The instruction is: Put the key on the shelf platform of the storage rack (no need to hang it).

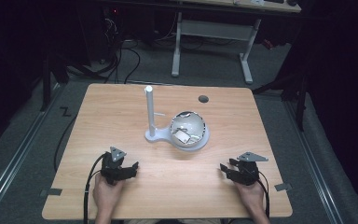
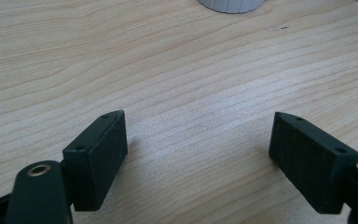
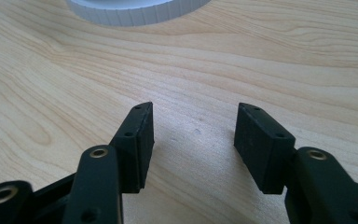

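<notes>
My left hand (image 1: 106, 192) rests on the near part of the table (image 1: 177, 186), holding the left gripper (image 1: 131, 167), which points toward the table's middle and slightly right. Its jaws stand wide apart with nothing between them; in the left gripper view the left gripper (image 2: 198, 140) sits low over bare wood. My right hand (image 1: 251, 192) lies near the right side of the near edge, holding the right gripper (image 1: 225, 168), which points left toward the middle. Its jaws are also parted and empty, a little less wide; the right gripper view shows the right gripper (image 3: 193, 128) close above the wood grain.

Beyond both tools, roughly midway between them and farther up the table, stands a white stand (image 1: 154, 135) with a flat base and an upright post (image 1: 148, 109). A shiny bowl (image 1: 187, 129) sits on the base's right part, just beside the post. Something pale lies inside it; I cannot tell what. The base's ribbed white edge (image 3: 135, 11) shows at the top of the right gripper view, well apart from the jaws, and likewise at the top of the left gripper view (image 2: 230, 5).

Farther back on the table is a small dark round hole (image 1: 203, 99).
</notes>
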